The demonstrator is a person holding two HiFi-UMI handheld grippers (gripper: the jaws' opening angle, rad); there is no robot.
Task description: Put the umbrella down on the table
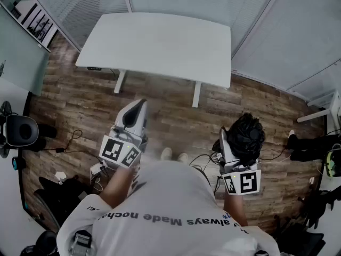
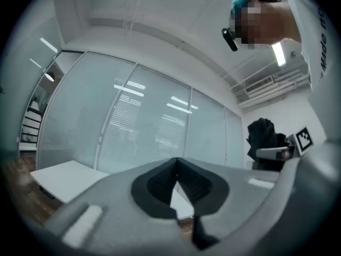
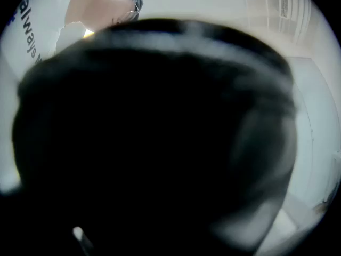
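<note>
White table [image 1: 160,44] ahead, left hand-held gripper [image 1: 137,108] near level, jaws together, right hand-held gripper [image 1: 226,145] clamped on black umbrella [image 1: 246,136]

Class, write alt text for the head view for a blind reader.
Seen from above, a person's right gripper holds a bundled black umbrella over a wooden floor, short of a white table. The left gripper holds nothing.

Dark print runs across the shirt [image 1: 176,196], upside down in the head view: "always Made noch" — the rest is cut off. The left cube [image 1: 120,152] and right cube [image 1: 242,183] bear square markers — patterns, no letters.
</note>
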